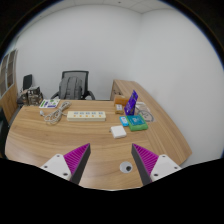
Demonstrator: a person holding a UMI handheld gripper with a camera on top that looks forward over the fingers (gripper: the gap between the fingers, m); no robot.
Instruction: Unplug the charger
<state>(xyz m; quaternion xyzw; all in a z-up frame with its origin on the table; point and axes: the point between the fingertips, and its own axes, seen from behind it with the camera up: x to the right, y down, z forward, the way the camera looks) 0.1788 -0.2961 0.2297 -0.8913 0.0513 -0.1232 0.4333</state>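
A white power strip (86,115) lies on the wooden table (60,135), well beyond my fingers, with cables bunched at its left end (52,110). I cannot make out a charger plugged into it at this distance. A small white square block (118,130) lies on the table to the right of the strip, ahead of my right finger. My gripper (111,158) is open and empty above the table's near part, its magenta pads (76,156) spread wide. A small round white and black object (126,167) sits on the table between the fingers, close to the right one.
A black office chair (74,85) stands behind the table. A teal and green box (135,123) and a purple item (132,101) lie at the right. A wooden side unit (128,90) stands by the white wall. Clutter sits at the far left (30,99).
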